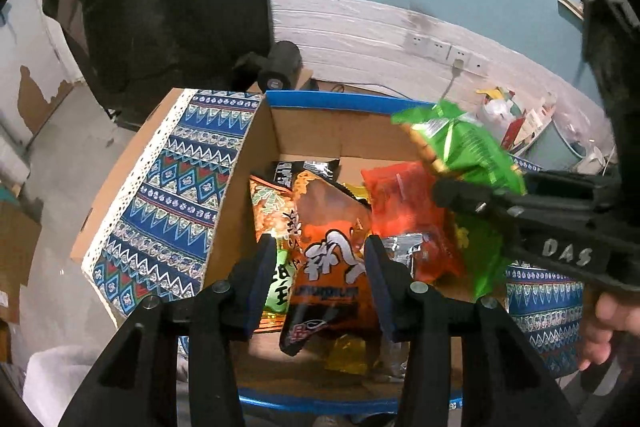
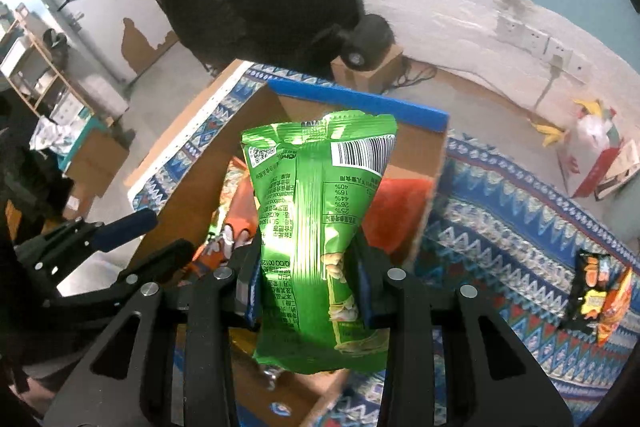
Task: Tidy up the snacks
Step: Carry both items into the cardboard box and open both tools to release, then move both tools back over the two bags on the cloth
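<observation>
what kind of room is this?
Probably a makeshift workroom or storage room: wall outlets above a bare floor, wooden shelving, stacked cardboard boxes, and a patterned cloth over the work surface.

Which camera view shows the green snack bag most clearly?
The right wrist view: the green snack bag fills the centre, barcode readable, clamped in the right gripper. The left wrist view shows it blurred, at the side above the cardboard box.
</observation>
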Available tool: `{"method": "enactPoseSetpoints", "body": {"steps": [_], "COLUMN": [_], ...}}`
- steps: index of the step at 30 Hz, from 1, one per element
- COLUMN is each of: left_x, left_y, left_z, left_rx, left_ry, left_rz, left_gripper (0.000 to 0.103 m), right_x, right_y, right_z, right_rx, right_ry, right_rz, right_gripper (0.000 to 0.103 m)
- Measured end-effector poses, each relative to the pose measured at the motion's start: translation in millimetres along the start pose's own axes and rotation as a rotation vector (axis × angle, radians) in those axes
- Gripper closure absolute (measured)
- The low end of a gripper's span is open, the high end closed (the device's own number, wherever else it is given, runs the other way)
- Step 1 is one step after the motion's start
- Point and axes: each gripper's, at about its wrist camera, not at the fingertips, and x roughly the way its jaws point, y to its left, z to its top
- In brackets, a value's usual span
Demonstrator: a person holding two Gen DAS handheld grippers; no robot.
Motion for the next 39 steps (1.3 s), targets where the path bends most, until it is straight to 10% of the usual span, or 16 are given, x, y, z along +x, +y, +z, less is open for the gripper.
{"method": "enactPoseSetpoints", "body": {"steps": [17, 39], "left_x": [-1, 6], "left_y": [-26, -146], "left_z": [5, 15], "left_rx": [0.028, 0.210], "left_ry": [-0.004, 0.013], "left_rz": [-0.028, -0.126], "left_gripper": [0.041, 0.037], "right_x": [-25, -95], "right_y": [-22, -130], "right_z": [-5, -53], "right_rx": [0.000, 0.083], "right_ry": [-0.029, -0.063], "right_rz": [-0.040, -0.183], "right_gripper": [0.037, 0.034]}}
